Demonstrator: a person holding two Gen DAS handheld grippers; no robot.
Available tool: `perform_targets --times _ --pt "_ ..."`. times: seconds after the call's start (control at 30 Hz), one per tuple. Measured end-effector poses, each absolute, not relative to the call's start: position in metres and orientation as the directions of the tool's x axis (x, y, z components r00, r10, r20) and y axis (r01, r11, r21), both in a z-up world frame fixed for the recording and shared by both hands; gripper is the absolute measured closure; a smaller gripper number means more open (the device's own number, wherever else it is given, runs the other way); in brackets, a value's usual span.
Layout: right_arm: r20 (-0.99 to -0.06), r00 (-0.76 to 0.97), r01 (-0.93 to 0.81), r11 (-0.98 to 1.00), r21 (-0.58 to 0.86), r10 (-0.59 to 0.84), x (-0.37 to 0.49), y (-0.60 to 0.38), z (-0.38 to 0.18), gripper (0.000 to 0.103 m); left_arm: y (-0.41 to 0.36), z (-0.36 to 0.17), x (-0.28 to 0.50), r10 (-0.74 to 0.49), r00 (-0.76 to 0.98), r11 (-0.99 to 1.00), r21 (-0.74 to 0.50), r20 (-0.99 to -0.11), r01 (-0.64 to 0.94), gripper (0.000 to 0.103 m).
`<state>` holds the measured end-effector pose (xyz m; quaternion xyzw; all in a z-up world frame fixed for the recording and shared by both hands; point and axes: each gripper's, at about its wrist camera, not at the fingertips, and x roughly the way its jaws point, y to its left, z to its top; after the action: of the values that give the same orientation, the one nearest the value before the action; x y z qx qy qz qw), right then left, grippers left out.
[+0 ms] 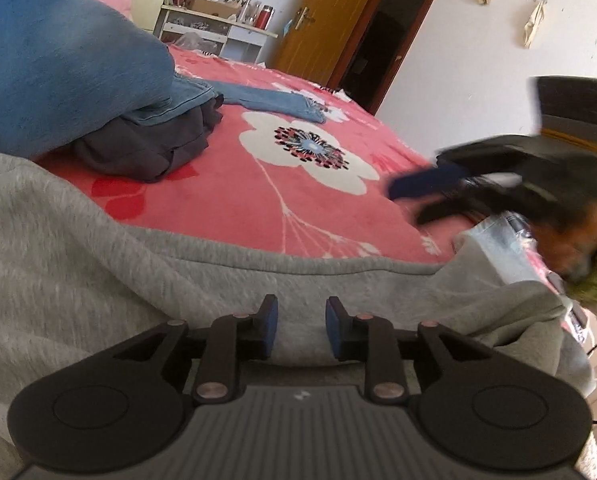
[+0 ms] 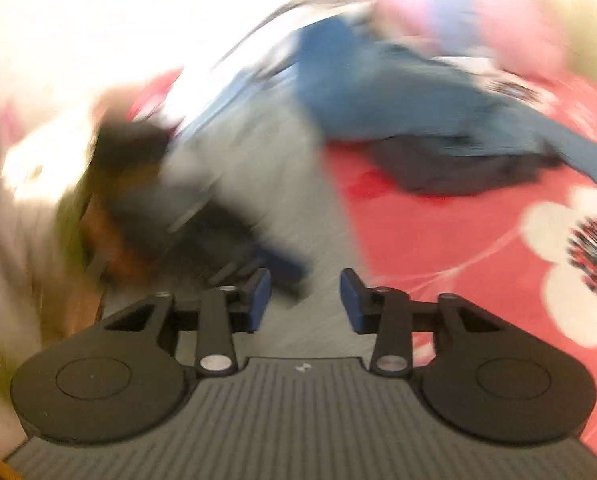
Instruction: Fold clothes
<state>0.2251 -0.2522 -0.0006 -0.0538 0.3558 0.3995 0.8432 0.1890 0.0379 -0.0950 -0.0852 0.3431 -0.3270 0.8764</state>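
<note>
Blurring hides the right gripper (image 2: 304, 296) view; both grippers' fingers (image 1: 268, 326) gape above grey sweatshirt (image 1: 98, 280).

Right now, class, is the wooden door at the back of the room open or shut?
Open. The wooden door is swung aside in the left wrist view, leaving a dark doorway beside it.
</note>
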Motion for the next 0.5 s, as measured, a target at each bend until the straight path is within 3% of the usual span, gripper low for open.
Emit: perform_targets --times 0.23,0.33,0.43,0.5 --pt "-0.799 0.303 -0.687 0.7 0.195 0.52 0.273 -0.229 -0.057 0.061 0.05 -0.095 0.186 -0.702 0.537 0.712 -0.441 -0.468 0.546 0.074" --pt "-0.814 0.298 -0.692 0.7 0.176 0.499 0.267 -0.222 -0.056 0.06 0.058 -0.095 0.186 -0.713 0.539 0.701 -0.468 -0.448 0.538 0.075" --pt "-0.838 0.295 -0.697 0.703 0.14 0.46 0.259 -0.211 -0.057 0.071 0.069 -0.091 0.183 -0.7 0.574 0.712 -0.476 -0.425 0.517 0.074" --pt "-0.853 0.335 -0.705 0.707 0.054 0.4 0.251 -0.198 -0.054 0.084 0.077 -0.09 0.183 -0.68 0.604 0.728 -0.481 -0.416 0.488 0.074"
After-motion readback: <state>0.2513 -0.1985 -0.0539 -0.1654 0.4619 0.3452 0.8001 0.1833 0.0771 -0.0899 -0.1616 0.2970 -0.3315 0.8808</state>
